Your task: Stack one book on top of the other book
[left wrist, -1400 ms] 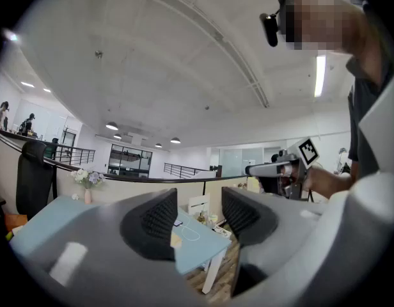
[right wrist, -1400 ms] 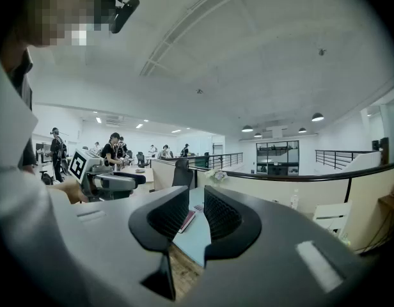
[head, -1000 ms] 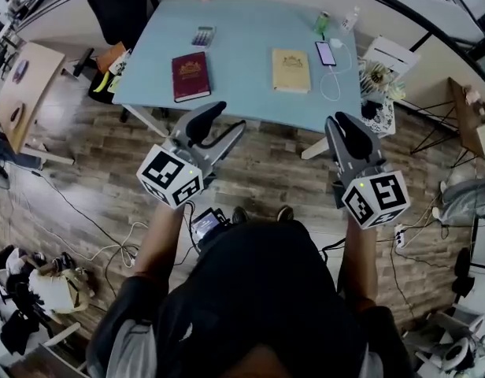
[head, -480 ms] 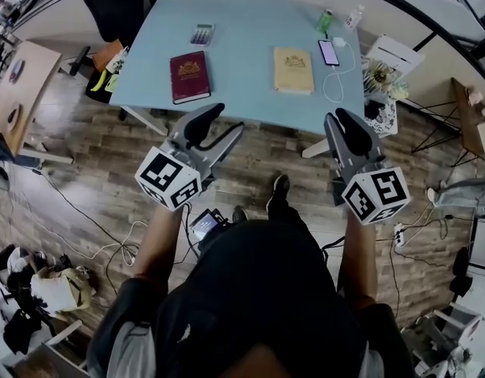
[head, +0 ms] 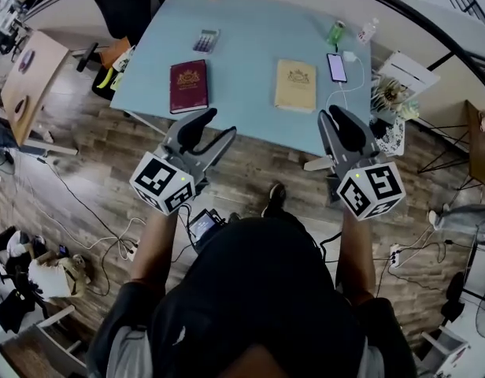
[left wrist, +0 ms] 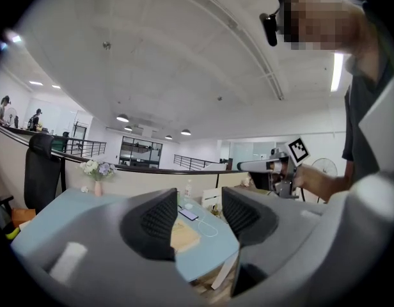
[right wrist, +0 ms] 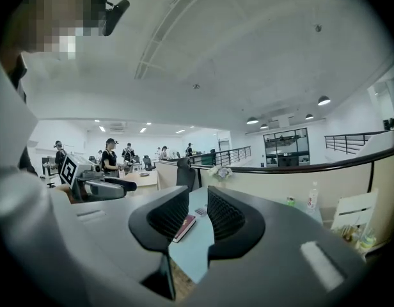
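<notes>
The left hand-held gripper (head: 213, 128) sits at the lower left of the head view with its jaws spread and nothing between the pads. The left gripper view shows only the tan book (left wrist: 184, 234) far off through the gap. The right hand-held gripper (head: 335, 124), at the lower right, is also parted and empty, and its own view frames the maroon book (right wrist: 184, 227) in the distance. Both hang over the wooden floor (head: 258, 164), short of the near edge of the table (head: 250, 46).

On the table, the maroon book (head: 188, 86) lies flat at centre left, close to the near edge. The tan book (head: 295, 85) lies flat at centre right, well apart from it. A phone (head: 337, 67) with a white cable (head: 342, 93) lies just beside the tan book's right side.

The risks look like these:
- A flat book gives the jaws little to bite, so a jaw pushing at its edge may slide it across the smooth top instead of getting under it.
- Gripping only the cover could let the pages fan open and the book sag or drop.
- A reach for the tan book from the right could catch the cable and drag the phone.
- A careless release could leave the upper book askew.
</notes>
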The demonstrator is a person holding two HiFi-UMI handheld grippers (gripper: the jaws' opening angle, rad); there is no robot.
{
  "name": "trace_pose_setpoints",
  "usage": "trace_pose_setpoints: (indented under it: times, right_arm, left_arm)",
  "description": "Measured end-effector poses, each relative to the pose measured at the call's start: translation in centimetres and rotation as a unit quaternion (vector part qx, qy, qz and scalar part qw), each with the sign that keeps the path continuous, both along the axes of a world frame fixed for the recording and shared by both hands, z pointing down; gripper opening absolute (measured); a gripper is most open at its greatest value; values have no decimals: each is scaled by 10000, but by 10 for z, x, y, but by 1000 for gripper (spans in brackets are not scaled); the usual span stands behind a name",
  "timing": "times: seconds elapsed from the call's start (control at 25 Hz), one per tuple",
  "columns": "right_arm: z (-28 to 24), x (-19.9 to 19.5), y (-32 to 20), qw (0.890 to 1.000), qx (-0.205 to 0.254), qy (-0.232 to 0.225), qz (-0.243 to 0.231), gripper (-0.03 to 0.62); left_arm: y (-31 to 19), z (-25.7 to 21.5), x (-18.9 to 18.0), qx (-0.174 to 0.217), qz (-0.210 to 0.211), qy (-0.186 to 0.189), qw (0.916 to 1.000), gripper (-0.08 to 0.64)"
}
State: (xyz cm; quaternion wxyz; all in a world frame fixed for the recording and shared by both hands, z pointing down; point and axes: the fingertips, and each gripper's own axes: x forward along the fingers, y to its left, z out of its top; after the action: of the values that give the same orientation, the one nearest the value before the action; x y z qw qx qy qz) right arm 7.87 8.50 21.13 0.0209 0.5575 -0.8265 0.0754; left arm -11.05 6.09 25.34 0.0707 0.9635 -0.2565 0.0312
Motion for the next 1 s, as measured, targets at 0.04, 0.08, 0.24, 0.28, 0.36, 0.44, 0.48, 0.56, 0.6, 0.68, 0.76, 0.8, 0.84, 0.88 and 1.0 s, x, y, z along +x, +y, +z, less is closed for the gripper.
trace_pose_setpoints:
  times: [0.04,0.08,0.24,0.28,0.36,0.44,0.48,0.56,0.6,0.68,0.76,0.8,0.84,0.88,1.0]
  right_arm:
    - [1,5,-7,10000,-12,-18,-49,75]
    - [3,10,-15,9999,-24,-35,-97,75]
    - [7,31,-42,9995,-64,-101,-303,75]
    - [8,36,-48,9993,-73,-117,-358,75]
    - [11,45,-60,9987,-88,-147,-470,75]
    - [13,54,-71,9981,-95,-180,-576,75]
    - [13,58,-76,9978,-95,-196,-625,75]
    - [14,66,-85,9971,-95,-225,-722,75]
    - [14,70,-89,9967,-96,-236,-771,75]
    - [15,77,-96,9959,-92,-255,-859,75]
    - [16,85,-102,9953,-77,-276,-920,75]
    - [17,89,-104,9951,-70,-287,-940,75]
    - [18,94,-107,9950,-63,-301,-953,75]
    - [18,98,-109,9949,-59,-316,-960,75]
    - [21,112,-113,9947,-76,-356,-962,75]
  left_arm:
    - [-5,0,5,-12,-43,-19,10000,252]
    - [-9,0,10,-24,-92,-32,9999,252]
    - [-26,1,32,-64,-287,-80,9995,252]
    - [-30,2,37,-69,-336,-93,9994,252]
    - [-36,4,46,-81,-442,-114,9989,252]
    - [-42,6,54,-102,-558,-138,9983,252]
    - [-45,6,58,-111,-613,-155,9979,252]
    - [-51,7,65,-113,-717,-194,9972,252]
    - [-54,7,68,-108,-769,-211,9968,252]
    - [-58,7,74,-101,-865,-233,9959,252]
    - [-62,9,83,-108,-926,-245,9953,252]
    - [-64,11,88,-117,-940,-255,9952,252]
    - [-66,12,93,-126,-946,-268,9951,252]
    - [-67,14,98,-137,-947,-283,9950,252]
    - [-72,17,113,-179,-934,-321,9949,252]
